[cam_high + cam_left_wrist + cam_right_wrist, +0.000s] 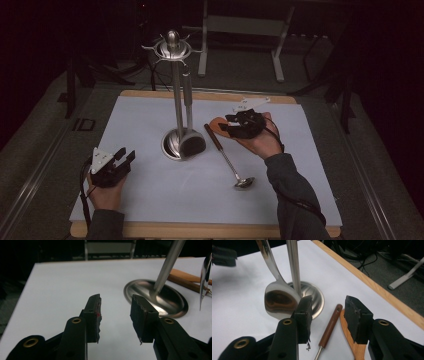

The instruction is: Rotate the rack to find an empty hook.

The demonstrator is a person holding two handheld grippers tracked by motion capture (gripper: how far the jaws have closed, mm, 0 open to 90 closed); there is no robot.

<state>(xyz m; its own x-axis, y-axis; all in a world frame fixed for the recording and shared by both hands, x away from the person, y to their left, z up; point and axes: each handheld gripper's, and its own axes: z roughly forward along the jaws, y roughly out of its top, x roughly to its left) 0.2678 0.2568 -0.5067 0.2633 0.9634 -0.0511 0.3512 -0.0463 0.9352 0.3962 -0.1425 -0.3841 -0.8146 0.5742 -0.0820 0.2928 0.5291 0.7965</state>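
A steel utensil stand rises from its round base at the middle of the white mat. A large steel spoon hangs from it, down by the base. To its right lies a ladle with a brown wooden handle, its bowl toward me. Beside that handle lies a wooden spatula. My right gripper hovers open over both; in the right gripper view the ladle handle and the spatula lie below the gap, untouched. My left gripper is open and holds nothing, left of the base.
The white mat covers a wood-edged table. The wooden edge runs close behind the spatula. Dark floor, cables and a desk frame lie beyond the far edge.
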